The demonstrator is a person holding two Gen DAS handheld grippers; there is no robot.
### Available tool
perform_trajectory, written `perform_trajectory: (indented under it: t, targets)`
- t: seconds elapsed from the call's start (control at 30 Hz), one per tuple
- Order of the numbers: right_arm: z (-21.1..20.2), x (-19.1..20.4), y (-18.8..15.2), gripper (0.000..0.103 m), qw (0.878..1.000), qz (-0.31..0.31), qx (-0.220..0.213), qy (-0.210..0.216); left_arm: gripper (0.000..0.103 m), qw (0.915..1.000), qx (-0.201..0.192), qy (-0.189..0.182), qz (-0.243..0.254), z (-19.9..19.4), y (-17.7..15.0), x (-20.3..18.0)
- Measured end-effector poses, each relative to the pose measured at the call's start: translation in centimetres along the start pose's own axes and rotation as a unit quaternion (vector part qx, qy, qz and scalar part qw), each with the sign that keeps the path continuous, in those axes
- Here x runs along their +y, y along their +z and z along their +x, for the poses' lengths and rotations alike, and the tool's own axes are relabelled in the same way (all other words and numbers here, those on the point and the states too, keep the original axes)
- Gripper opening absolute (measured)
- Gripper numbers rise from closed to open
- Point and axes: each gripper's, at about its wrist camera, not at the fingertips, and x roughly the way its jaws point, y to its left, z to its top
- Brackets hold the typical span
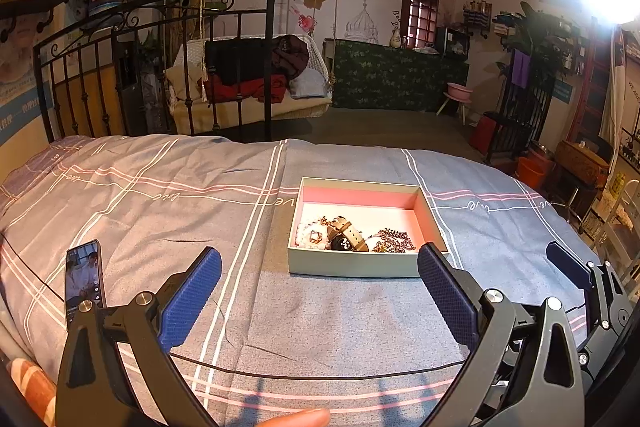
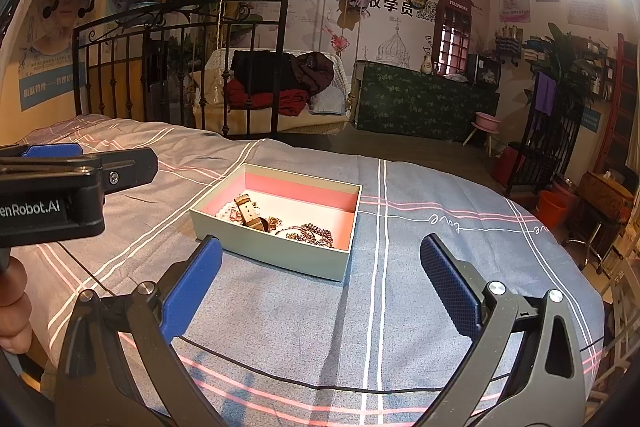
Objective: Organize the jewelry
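Note:
A pale green box with a pink lining (image 1: 360, 265) (image 2: 280, 251) sits open on the bed. Inside lie a watch with a tan strap (image 1: 347, 233) (image 2: 250, 213), a white bead bracelet (image 1: 308, 237) (image 2: 228, 213) and tangled chain necklaces (image 1: 394, 241) (image 2: 314, 233). My left gripper (image 1: 320, 267) is open and empty, just in front of the box. My right gripper (image 2: 320, 259) is open and empty, near the box's front right corner. The right gripper shows at the right edge of the left wrist view (image 1: 580, 275); the left gripper shows at the left of the right wrist view (image 2: 80, 183).
The bed has a grey-blue checked cover (image 1: 160, 211) (image 2: 440, 247). A phone with a lit screen (image 1: 84, 277) lies on it at the left. A black cable (image 1: 320, 375) crosses the cover near me. A black iron bed frame (image 1: 120, 67) stands behind.

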Motion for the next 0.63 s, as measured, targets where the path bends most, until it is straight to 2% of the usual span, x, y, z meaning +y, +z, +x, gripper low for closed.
perform_trajectory:
  t: [0.23, 0.3, 0.37, 0.47, 0.63]
  targets:
    - [0.00, 0.01, -0.01, 0.098, 1.000, 0.000, 0.000, 0.000, 0.097, 1.0000, 0.005, -0.004, 0.001, 0.18, 0.00, 0.33]
    - [-0.02, 0.03, 0.01, 0.098, 1.000, 0.000, 0.000, 0.000, 0.097, 0.9999, -0.009, -0.012, 0.006, -0.24, -0.13, 0.44]
    - [0.08, 0.00, 0.02, 0.098, 1.000, 0.000, -0.001, -0.001, 0.096, 0.9997, -0.019, -0.003, 0.013, -0.49, -0.11, 0.33]
    - [0.12, 0.07, -0.05, 0.098, 1.000, 0.001, 0.000, 0.001, 0.097, 1.0000, 0.004, 0.001, 0.001, 0.05, 0.08, 0.46]
    - [0.22, -0.01, -0.22, 0.098, 1.000, -0.001, 0.000, 0.001, 0.097, 0.9999, 0.002, 0.010, -0.007, 0.07, 0.13, 0.63]
